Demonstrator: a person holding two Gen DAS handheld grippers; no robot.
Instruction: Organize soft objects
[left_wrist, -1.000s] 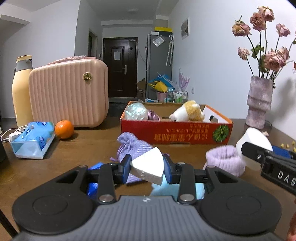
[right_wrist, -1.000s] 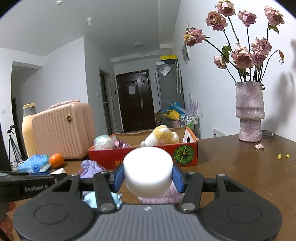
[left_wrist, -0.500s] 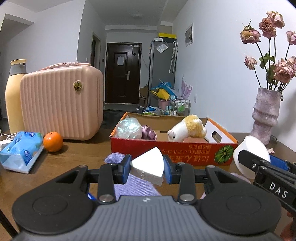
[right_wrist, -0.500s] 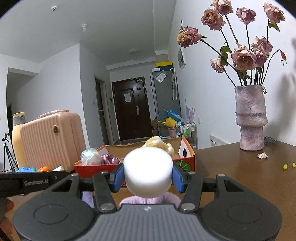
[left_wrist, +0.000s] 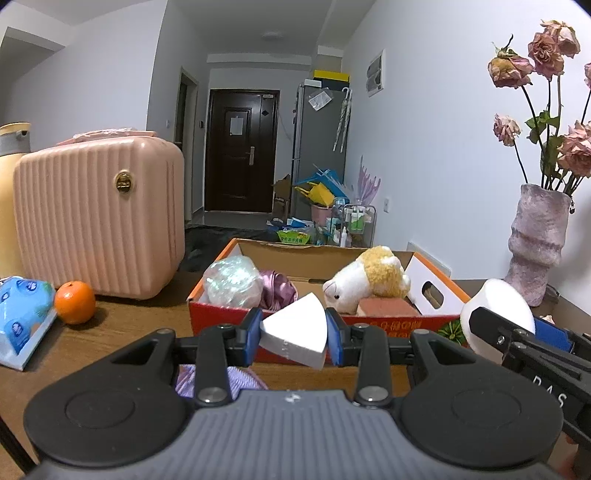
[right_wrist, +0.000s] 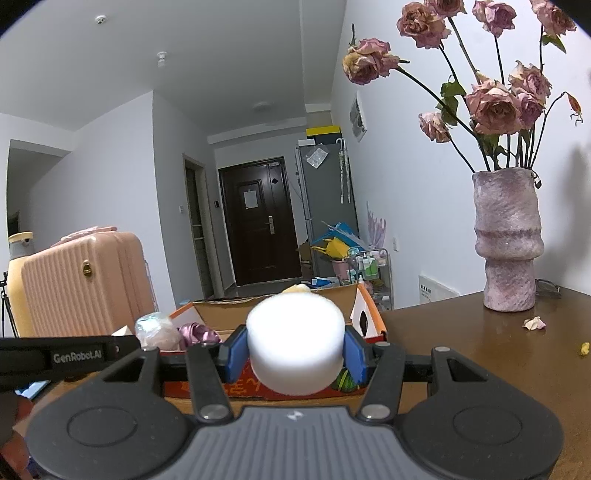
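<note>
Left wrist: tool (left_wrist: 293, 336) pinching white wedge sponge (left_wrist: 295, 336)

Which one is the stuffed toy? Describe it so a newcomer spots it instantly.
Find the red cardboard box on the wooden table, right of the pink suitcase. The plush toy lies at its right end beside the white flap: white face, fuzzy yellow back, unlike the shiny wrapped ball at the left.

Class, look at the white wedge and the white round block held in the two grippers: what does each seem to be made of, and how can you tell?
White wedge: probably foam sponge, matte, with a finely pitted cut face. White round block: likely the same foam, matte, soft rounded edges, no shine.
</note>
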